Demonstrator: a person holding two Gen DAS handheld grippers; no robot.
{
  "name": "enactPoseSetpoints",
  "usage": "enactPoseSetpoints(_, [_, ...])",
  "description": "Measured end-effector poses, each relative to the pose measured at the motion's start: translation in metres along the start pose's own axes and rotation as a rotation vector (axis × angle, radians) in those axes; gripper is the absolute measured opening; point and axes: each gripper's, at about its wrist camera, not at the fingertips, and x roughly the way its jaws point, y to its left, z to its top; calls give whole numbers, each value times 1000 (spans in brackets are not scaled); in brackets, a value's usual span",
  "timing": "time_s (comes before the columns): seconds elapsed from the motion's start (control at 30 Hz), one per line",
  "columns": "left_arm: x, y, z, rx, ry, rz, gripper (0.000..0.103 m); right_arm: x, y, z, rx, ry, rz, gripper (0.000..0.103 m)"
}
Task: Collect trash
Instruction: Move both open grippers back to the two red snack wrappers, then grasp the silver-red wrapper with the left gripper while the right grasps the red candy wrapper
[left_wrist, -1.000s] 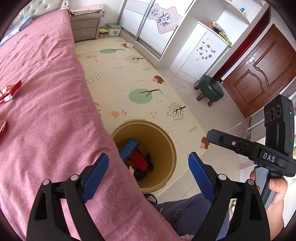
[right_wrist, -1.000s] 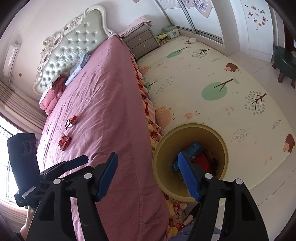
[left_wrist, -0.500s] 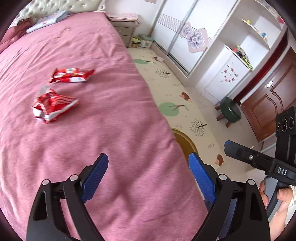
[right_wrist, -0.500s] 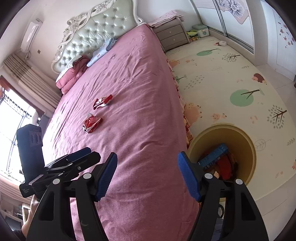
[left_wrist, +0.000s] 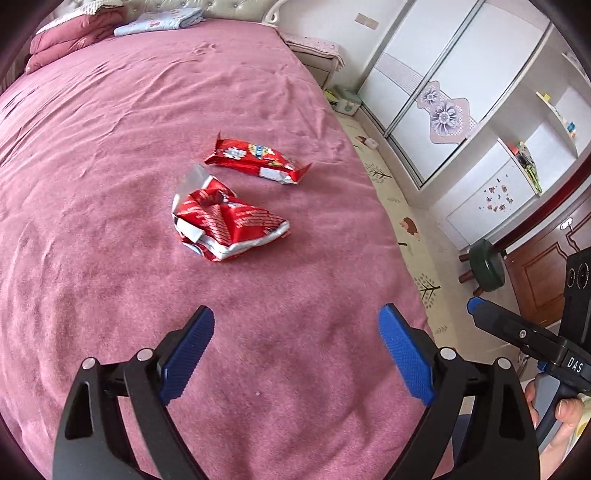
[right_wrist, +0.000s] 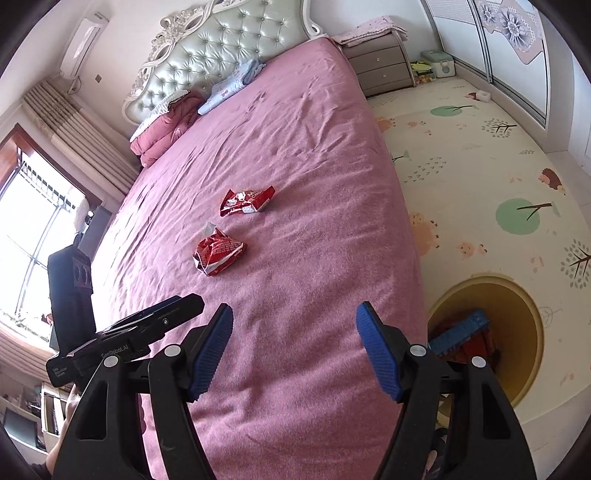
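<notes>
While nothing is held between its blue ribbed pads, the left gripper (left_wrist: 295, 354) is seen spread wide above the pink bedspread (left_wrist: 110, 184); the right gripper (right_wrist: 294, 350) is likewise parted and empty. Just ahead, a crumpled red foil wrapper (left_wrist: 225, 225) is lying on the cover, a flatter red snack packet (left_wrist: 255, 160) near it. Beside the bed, a round yellow bin (right_wrist: 524, 332) is standing on the patterned floor mat (right_wrist: 480, 166).

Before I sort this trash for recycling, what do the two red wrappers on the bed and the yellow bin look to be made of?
Crumpled wrapper: thin glossy film, probably foil-lined plastic; silver inside shows at its torn edge. Flatter wrapper: same shiny printed film, sealed crimped ends. Yellow bin: smooth matte wall, likely plastic, though not certain.
</notes>
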Motion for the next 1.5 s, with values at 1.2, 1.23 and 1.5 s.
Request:
enactPoseSetpoints(1.2, [53,62,67,-157,-37,116,27,111,35,69,-82,100,15,71])
enactPoseSetpoints(1.23, [50,64,68,-159,-39,98,20,115,38,71,-87,103,12,71])
enactPoseSetpoints(1.5, [37,77,75,-130,-47,45,19,149,71,98,-257,128,-72,71])
